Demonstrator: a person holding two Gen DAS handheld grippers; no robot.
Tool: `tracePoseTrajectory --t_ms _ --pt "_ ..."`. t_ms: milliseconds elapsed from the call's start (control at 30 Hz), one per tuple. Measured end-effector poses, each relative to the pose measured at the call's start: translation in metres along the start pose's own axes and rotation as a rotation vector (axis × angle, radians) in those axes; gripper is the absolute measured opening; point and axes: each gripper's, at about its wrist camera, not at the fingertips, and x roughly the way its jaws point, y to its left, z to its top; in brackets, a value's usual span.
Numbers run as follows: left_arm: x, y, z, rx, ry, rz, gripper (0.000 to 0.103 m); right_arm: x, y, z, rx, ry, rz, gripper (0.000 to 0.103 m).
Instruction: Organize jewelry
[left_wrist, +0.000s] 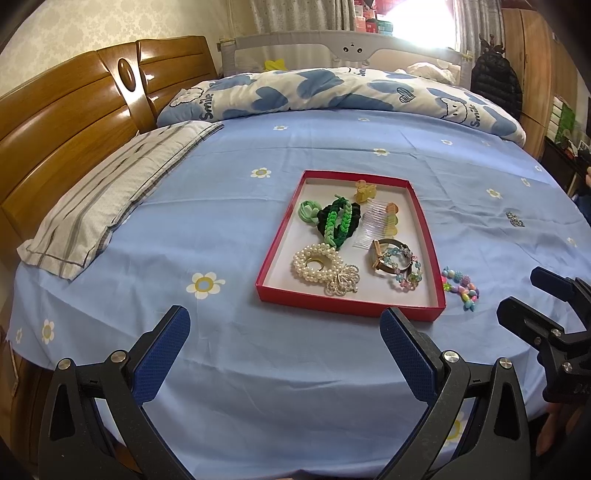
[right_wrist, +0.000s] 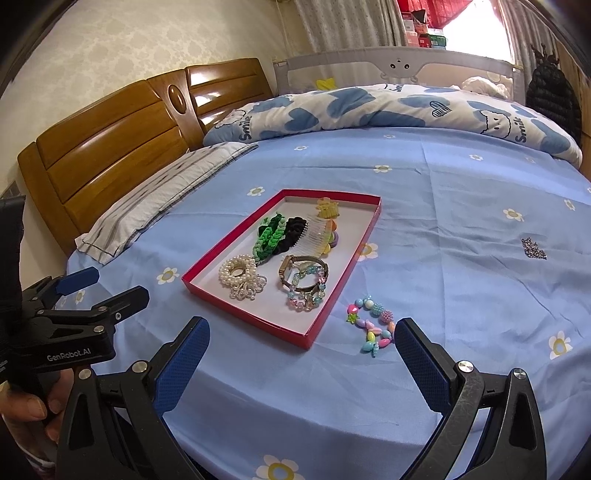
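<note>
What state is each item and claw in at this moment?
Left claw: open, empty.
Right claw: open, empty.
Red tray: lidless, holding accessories.
Colorful bead bracelet: on the sheet, outside the tray.
Sparkly clip: on the sheet, far from the tray.
Watch: inside the tray.
Pearl scrunchie: inside the tray.

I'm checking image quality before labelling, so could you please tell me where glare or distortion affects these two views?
Left wrist view: the window is blown out white, the headboard shows glare streaks, and the bed edges bow from fisheye. Right wrist view: the window is overexposed too and the corners go dark, while the red tray and beaded bracelet stay sharp.
</note>
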Motion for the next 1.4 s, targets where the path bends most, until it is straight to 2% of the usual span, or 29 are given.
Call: tracePoseTrajectory --t_ms 1400 --pt "0.0076 -0.0010 -0.0022 0.014 0.013 0.011 0.103 -0.0022 0.0047 0.0024 -0.003 0.000 0.000 0.101"
